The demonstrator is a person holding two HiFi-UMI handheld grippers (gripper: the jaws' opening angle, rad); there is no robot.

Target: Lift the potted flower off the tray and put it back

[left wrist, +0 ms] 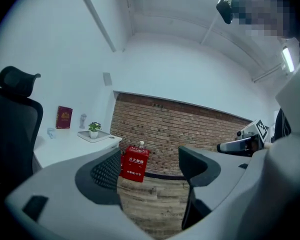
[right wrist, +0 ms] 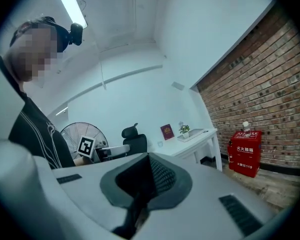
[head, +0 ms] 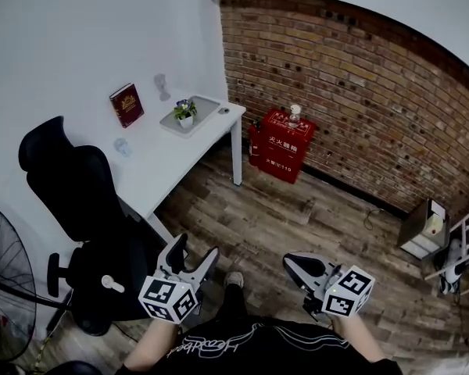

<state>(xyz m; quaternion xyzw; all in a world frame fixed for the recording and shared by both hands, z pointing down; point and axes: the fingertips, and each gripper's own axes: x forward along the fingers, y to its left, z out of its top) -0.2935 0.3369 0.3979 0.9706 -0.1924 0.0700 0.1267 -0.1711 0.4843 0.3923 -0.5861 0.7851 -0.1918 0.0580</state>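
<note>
Far off on its tray (head: pixel 206 106), the potted flower (head: pixel 185 112) is seemingly upright but tiny; left claw (head: pixel 196 248) apart, right claw (head: pixel 291 263) together.

There are one potted flower (head: pixel 185 112), one tray (head: pixel 207 106), one book (head: pixel 127 105), one chair (head: pixel 70 186), one fan (head: pixel 0 287).

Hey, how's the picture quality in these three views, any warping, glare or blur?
Head view: heavy fisheye bows the brick wall, black corners, even light. Left gripper view: round dark vignette, ceiling light glares at right. Right gripper view: ceiling tube blown out, potted flower tiny, detail lost.
</note>
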